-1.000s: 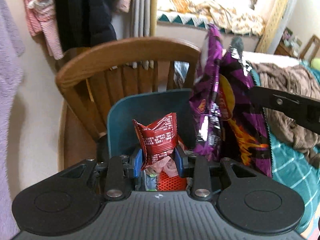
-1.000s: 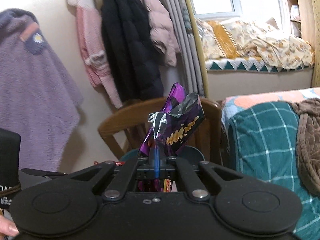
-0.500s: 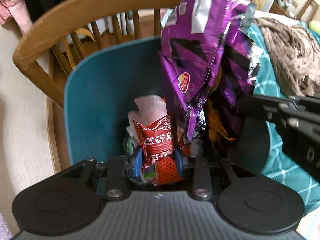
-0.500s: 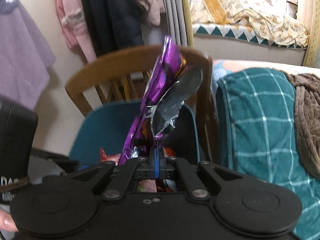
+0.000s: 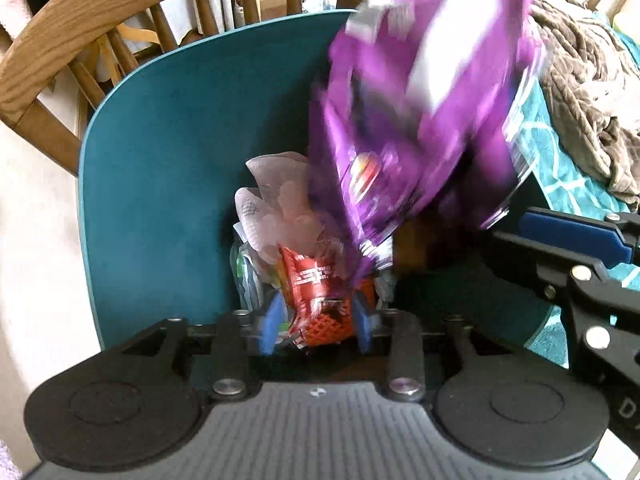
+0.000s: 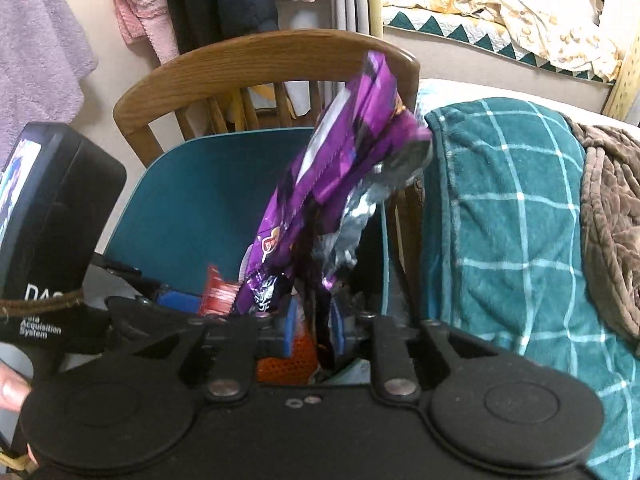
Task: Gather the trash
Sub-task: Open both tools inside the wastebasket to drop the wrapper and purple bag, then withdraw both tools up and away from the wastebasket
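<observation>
**Technician:** Right gripper (image 6: pixel 312 330): jaws are opening. The tall purple foil crisp bag with the silver lining (image 6: pixel 340 168) stands between the blue pads, and a gap shows on either side of its lower end, so it is judged released. Left gripper (image 5: pixel 316 322): jaws likewise opening, with the crumpled red plastic snack wrapper (image 5: pixel 316 280) between the pads and no longer pinched.

**Operator:** Where do both items sit?

**Technician:** Both are inside the teal plastic waste bin (image 5: pixel 168 168). The red wrapper lies on the pile of rubbish at the bottom, above an orange mesh piece (image 5: pixel 324 330) and beside pale crumpled paper (image 5: pixel 276 204). The purple bag leans upright, its top well above the bin rim; in the left wrist view it is blurred.

**Operator:** Handling properties?

**Technician:** Judged from appearance: both are empty film, very light, soft and springy, with a slick surface. Neither is fragile. The bag is likely to stay propped up rather than settle, and may tip over the rim.

**Operator:** Recommended hold if either needs re-seating?

**Technician:** Pinch a flattened edge or folded seam, where layers stack and slip less. For the bag, take the lower crumpled end or the top seam and press it downward.

**Operator:** Surroundings?

**Technician:** The bin stands against a curved-back wooden spindle chair (image 6: pixel 256 56). A teal checked blanket (image 6: pixel 512 216) lies just beside it.
</observation>
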A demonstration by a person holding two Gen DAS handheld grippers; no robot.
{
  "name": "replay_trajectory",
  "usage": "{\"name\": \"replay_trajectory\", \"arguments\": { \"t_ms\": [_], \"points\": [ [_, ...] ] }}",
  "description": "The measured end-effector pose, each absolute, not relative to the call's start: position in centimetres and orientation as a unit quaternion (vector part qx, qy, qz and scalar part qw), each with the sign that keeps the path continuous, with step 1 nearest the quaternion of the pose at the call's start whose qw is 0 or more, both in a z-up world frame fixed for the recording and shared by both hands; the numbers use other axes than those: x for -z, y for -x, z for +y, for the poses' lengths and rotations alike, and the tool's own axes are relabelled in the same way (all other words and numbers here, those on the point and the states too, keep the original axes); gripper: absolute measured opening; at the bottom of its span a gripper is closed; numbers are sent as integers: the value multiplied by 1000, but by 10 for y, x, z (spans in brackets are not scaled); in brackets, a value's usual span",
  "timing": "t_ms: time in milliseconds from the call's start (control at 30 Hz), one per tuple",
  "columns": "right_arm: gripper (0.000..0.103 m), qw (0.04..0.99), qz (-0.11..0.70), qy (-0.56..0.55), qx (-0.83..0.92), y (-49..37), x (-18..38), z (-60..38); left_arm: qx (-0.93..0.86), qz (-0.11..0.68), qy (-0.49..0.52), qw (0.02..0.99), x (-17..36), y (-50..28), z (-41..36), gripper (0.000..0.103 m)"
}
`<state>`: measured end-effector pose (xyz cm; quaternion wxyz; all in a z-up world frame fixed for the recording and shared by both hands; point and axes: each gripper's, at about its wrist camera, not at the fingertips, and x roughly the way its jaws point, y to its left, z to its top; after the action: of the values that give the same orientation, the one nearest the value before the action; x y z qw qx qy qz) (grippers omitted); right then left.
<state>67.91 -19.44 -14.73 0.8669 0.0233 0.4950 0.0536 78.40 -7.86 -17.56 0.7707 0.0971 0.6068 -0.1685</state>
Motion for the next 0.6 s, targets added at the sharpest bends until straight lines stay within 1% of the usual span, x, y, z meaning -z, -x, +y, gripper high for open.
{"name": "replay_trajectory", "arguments": {
  "t_ms": [33, 67, 100, 300, 600],
  "points": [
    [26, 866, 496, -27, -54, -678, 146, -195, 168, 604, -92, 774, 174, -784, -76, 56],
    [32, 868, 493, -31, -53, -678, 145, -198, 167, 601, -85, 777, 171, -784, -73, 67],
    [37, 869, 491, -35, -54, -676, 142, -199, 169, 597, -81, 780, 170, -783, -70, 68],
    [45, 875, 476, -55, -62, -663, 126, -206, 169, 573, -78, 798, 150, -770, -58, 68],
    [51, 889, 443, -55, -107, -621, 87, -215, 137, 533, -66, 833, 102, -718, -53, 68]
  ]
}}
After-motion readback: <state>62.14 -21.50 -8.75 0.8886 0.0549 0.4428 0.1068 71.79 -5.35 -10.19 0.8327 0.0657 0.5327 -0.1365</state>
